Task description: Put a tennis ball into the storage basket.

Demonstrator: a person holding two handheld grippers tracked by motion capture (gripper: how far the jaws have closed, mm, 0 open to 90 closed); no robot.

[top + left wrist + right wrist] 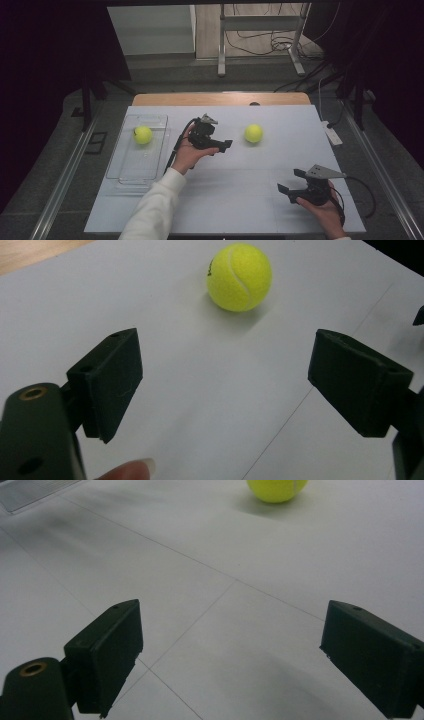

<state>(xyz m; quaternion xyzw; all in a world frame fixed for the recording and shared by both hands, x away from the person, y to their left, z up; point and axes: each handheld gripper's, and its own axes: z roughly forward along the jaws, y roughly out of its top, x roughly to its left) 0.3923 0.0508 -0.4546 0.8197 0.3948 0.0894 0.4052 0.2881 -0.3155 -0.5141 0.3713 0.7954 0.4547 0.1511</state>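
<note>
1. The round yellow tennis ball (pixel 253 133) sits on the white counter (pixel 240 200), just past the left gripper (pixel 226 145).
2. Its fingers (pixel 107 382) are wide and hold nothing.
3. A bump could roll it away.

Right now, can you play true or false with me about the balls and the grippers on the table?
1. One ball lies in the clear tray. True.
2. The left gripper holds the loose ball. False: its jaws stand open and empty, and that ball sits apart, ahead of them.
3. There are three yellow balls on the table. False: there are two.
4. The right gripper is open with nothing between its jaws. True.
5. The loose ball rests on the white table. True.
6. The right gripper hovers over the tray. False: it is near the table's front right, far from the tray.
</note>
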